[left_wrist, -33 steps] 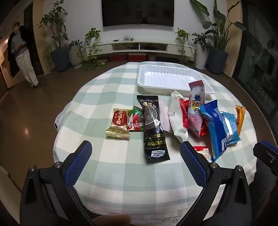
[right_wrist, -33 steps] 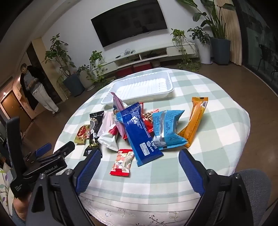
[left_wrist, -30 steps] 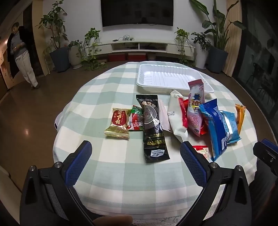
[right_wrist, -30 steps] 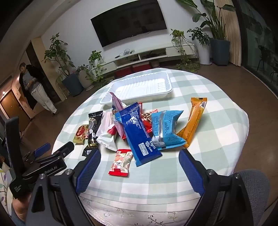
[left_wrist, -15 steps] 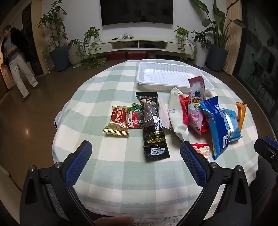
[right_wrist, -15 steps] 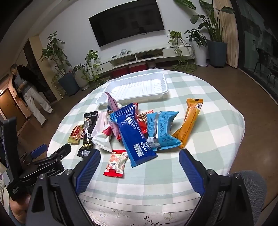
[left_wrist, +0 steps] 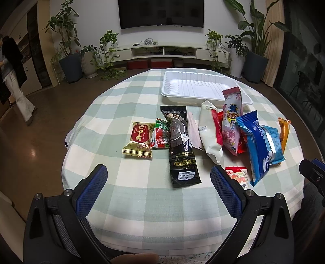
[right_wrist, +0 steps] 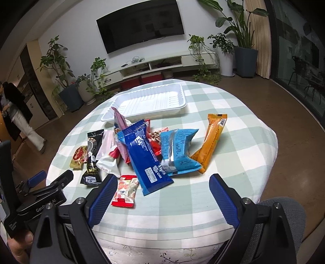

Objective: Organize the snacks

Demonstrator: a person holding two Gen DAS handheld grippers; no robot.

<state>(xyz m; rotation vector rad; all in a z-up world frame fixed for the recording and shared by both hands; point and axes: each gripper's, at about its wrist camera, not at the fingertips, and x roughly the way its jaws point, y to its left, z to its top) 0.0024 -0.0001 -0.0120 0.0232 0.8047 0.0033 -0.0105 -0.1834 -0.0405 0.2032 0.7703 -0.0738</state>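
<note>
Several snack packets lie on a round table with a green checked cloth (left_wrist: 142,199). A long black packet (left_wrist: 180,146) lies in the middle, a red and gold packet (left_wrist: 140,140) to its left, and a dark blue packet (right_wrist: 145,155), a light blue packet (right_wrist: 178,150) and an orange bar (right_wrist: 211,142) to the right. A small red packet (right_wrist: 126,192) lies near the front. An empty white tray (left_wrist: 201,86) stands at the far side. My left gripper (left_wrist: 158,184) and right gripper (right_wrist: 160,195) are both open and empty, above the near edge.
The left gripper's body (right_wrist: 40,197) shows at the right wrist view's lower left. A person (left_wrist: 12,77) walks at the far left of the room. Potted plants (left_wrist: 69,58), a TV (left_wrist: 160,13) and a low cabinet stand beyond the table.
Both grippers have drifted slightly forward over the table, still open. The person at the far left has walked further left. The snacks have not moved.
</note>
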